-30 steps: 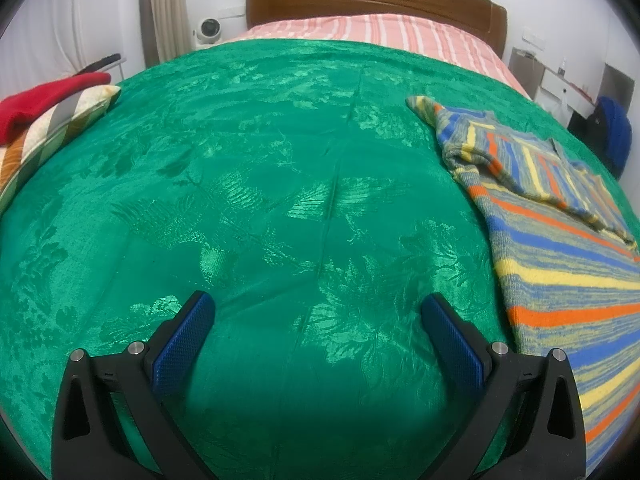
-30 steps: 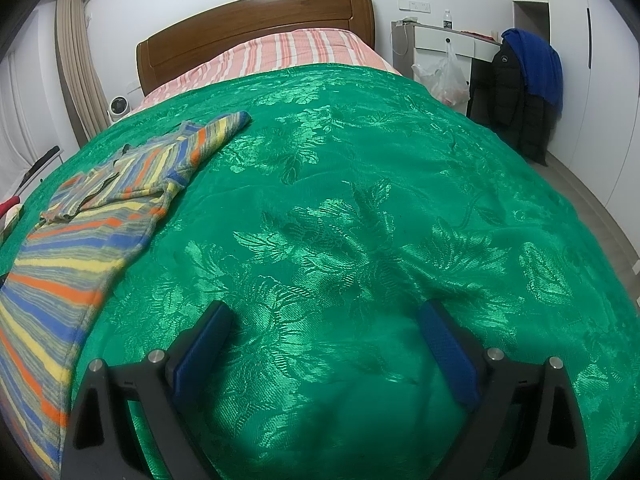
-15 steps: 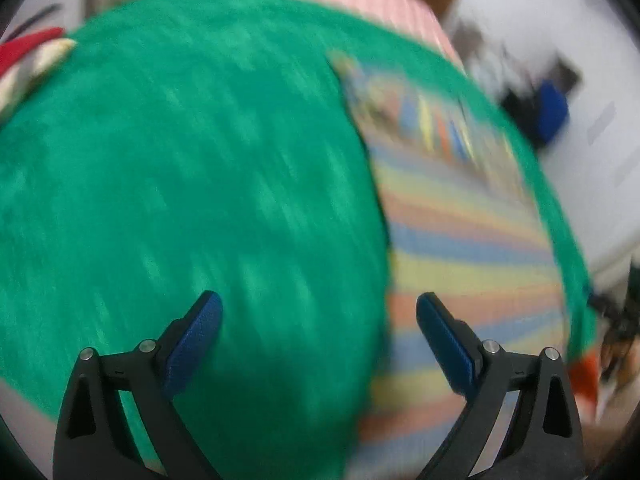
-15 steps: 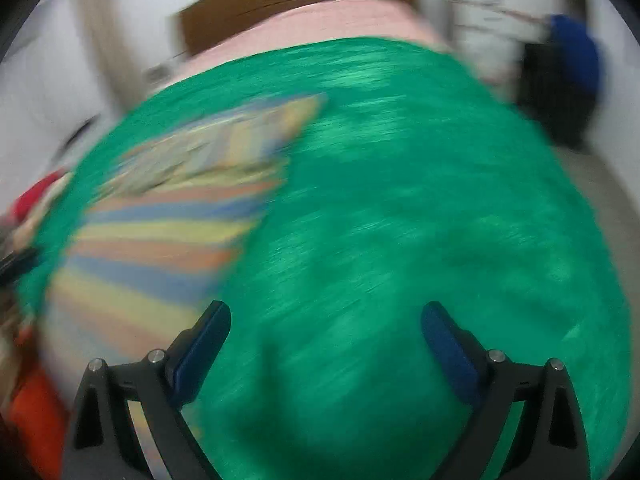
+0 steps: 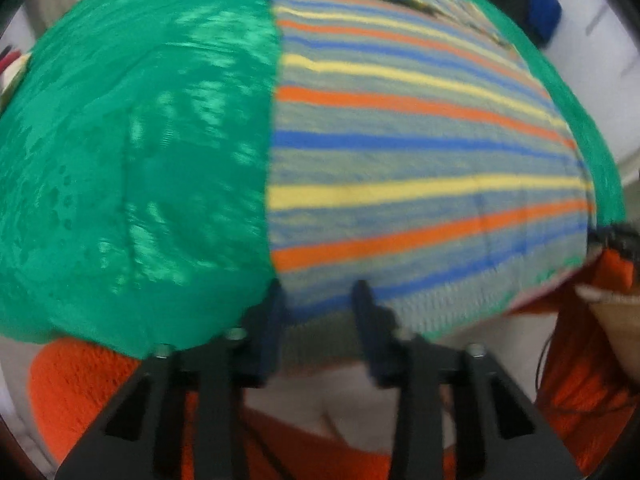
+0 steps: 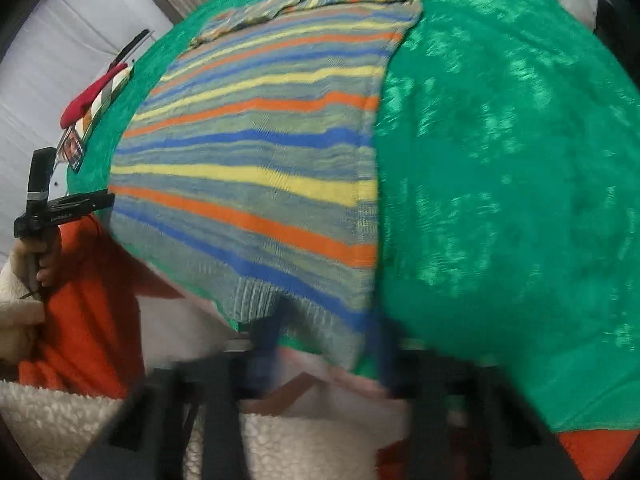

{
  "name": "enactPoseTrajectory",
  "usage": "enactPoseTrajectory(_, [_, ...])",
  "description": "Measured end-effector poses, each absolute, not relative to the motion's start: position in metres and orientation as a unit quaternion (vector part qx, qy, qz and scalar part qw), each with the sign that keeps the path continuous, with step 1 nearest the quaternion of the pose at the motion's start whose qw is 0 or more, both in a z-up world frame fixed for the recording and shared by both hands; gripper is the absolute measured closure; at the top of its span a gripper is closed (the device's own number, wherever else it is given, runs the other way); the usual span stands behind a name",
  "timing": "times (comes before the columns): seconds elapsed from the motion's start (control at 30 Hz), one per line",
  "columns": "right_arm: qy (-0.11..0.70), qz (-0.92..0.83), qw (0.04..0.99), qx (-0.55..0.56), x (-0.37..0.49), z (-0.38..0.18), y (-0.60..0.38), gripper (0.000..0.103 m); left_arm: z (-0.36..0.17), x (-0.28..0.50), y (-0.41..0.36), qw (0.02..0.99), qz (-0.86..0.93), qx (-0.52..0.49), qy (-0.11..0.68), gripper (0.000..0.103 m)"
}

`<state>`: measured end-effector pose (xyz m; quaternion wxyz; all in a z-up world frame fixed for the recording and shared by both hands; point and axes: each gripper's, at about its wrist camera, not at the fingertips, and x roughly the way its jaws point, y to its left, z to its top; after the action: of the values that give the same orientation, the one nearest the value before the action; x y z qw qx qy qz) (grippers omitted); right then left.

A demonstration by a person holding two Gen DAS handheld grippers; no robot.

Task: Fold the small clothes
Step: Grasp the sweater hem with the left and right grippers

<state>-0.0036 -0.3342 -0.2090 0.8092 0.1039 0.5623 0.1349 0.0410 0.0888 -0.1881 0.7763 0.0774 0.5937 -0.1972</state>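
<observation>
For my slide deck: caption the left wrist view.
Left gripper, jaws just closing, at the near hem corner of a striped knit sweater spread flat on a green bedspread.

Light: bright and even in both views, no dark corners inside the round picture.
Glare: shiny pale patches on the green bedspread [image 5: 132,140], upper left in the left view, right side in the right view.
Blur: both pictures are smeared; the gripper fingers [image 6: 276,328] at the bottom look fuzzy.
Edges: black ring around each picture; the bed bulges like a ball.
</observation>
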Motion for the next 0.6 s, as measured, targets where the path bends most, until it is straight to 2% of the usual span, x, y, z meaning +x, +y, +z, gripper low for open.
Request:
enactPoseTrajectory(0.03, [0.561,0.136,0.810,0.105,-0.003,-0.208,-0.333,0.092,-0.188,0.040,0.086,0.774,-0.200,0.083,0.595,0.094])
enactPoseTrajectory(0.07, [0.559,0.136,0.811,0.107,-0.001,-0.205,-0.334,0.095,-0.189,0.039,0.086,0.770,-0.204,0.080,0.599,0.098])
enactPoseTrajectory(0.37, [0.507,0.170,0.820,0.203,-0.004,-0.166,-0.364,0.097,-0.143,0.055,0.123,0.778,-0.259,-0.073,0.568,0.100])
enactPoseTrajectory(0.6, [0.435,0.173,0.848,0.248,0.061,-0.132,-0.387,0.097,-0.109,0.144,0.117,0.803,-0.262,-0.154,0.512,0.100])
